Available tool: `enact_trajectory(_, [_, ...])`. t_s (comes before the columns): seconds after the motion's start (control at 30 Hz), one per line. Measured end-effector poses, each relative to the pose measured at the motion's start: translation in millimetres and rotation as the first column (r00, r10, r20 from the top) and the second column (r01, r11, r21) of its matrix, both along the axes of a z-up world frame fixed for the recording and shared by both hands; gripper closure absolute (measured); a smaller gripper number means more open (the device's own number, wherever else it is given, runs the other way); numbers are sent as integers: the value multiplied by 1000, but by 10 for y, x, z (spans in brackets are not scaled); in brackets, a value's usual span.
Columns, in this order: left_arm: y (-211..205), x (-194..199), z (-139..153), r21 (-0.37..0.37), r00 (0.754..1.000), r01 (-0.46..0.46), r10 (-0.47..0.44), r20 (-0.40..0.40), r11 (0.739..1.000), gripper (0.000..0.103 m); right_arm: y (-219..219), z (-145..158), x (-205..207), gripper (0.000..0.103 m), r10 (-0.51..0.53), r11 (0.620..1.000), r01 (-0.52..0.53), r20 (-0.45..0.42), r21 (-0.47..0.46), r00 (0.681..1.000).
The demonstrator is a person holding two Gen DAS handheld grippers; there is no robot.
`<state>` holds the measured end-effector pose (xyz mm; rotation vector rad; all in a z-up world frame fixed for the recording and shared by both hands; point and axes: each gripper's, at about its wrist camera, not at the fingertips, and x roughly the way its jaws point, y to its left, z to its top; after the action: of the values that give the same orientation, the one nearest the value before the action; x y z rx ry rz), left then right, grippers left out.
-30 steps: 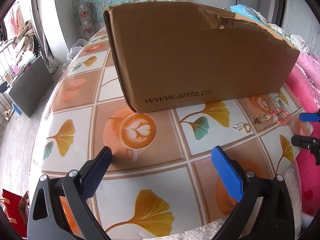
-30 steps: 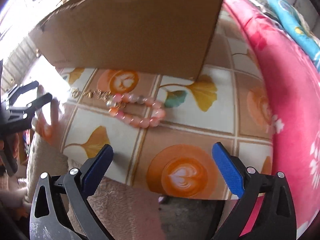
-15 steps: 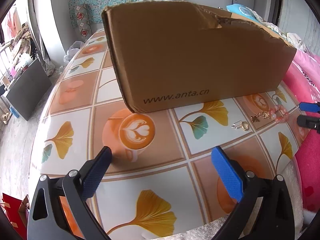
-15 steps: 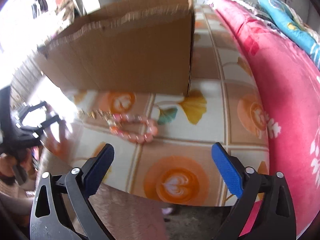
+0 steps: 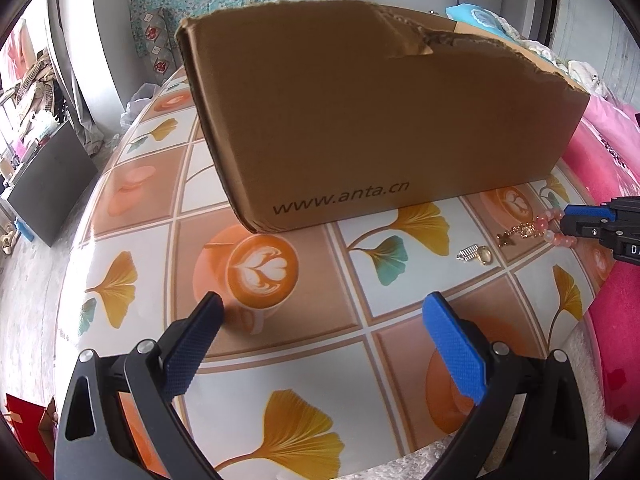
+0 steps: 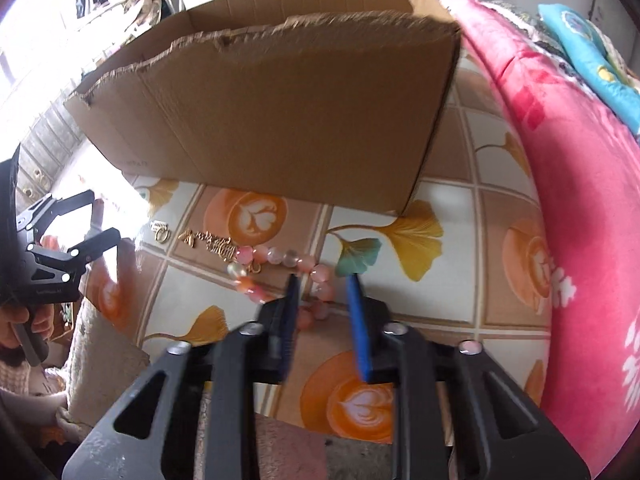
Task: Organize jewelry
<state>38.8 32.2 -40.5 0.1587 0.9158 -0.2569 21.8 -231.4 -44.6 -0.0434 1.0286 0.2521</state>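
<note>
- Two grippers work over a tiled table [image 5: 280, 360] beside a cardboard box [image 5: 360, 120].
- Right gripper [image 6: 324, 284] is closing around a pink bead bracelet [image 6: 280, 258]; contact seems likely, though blurred.
- Left gripper [image 5: 320, 312] hovers spread, empty.

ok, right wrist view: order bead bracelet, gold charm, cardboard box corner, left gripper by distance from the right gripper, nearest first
1. Bead bracelet: between the closing jaws of the right gripper.
2. Gold charm: on the table, up and to the left, beyond the bracelet's chain.
3. Cardboard box corner and left gripper: corner straight ahead and slightly right, gripper at the far left edge. Too close to call.
</note>
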Motion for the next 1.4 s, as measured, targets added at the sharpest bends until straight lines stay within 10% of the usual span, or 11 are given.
enact_trajectory(0.4, [5, -16, -6, -4, 1000, 6, -6, 11, 1000, 5, -154, 450, 10, 96, -26, 977, 5, 98, 212, 995])
enact_trajectory(0.83, [5, -92, -6, -39, 997, 13, -10, 73, 999, 6, -324, 285, 227, 87, -115, 985, 100, 102, 140, 988])
enact_trajectory(1.07, [-211, -193, 162, -103, 981, 138, -122, 149, 985, 30, -307, 369, -26, 73, -93, 993, 76, 203, 89, 975])
enact_trajectory(1.2, [-403, -95, 117, -56, 975, 192, -184, 125, 980, 51, -102, 351, -171, 73, 11, 989, -43, 221, 139, 975])
enact_trajectory(1.4, [-665, -57, 54, 68, 957, 259, -265, 116, 963, 55, 122, 221, -220, 73, 80, 974, -118, 194, 194, 978])
